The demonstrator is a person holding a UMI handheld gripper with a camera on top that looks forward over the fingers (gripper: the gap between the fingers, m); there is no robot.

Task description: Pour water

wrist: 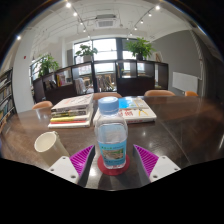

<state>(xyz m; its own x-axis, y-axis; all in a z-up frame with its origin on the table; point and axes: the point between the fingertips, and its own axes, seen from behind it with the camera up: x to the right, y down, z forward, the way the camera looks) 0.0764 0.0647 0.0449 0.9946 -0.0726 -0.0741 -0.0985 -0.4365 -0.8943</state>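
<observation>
A clear plastic water bottle (pixel 112 132) with a blue cap and a blue label stands upright on a round red coaster (pixel 112 167) on the dark wooden table (pixel 182 126). My gripper (pixel 112 156) is open. The bottle stands between the fingers, with a gap to the magenta pad (pixel 80 158) on its left and to the one on its right. A white paper cup (pixel 46 146) stands on the table to the left of the bottle, just ahead of the left finger; I cannot see what is inside it.
A stack of books (pixel 72 110) lies beyond the cup, and an open magazine (pixel 136 108) lies beyond the bottle. Orange chairs (pixel 158 93) stand at the table's far edge. Shelves and potted plants stand farther back.
</observation>
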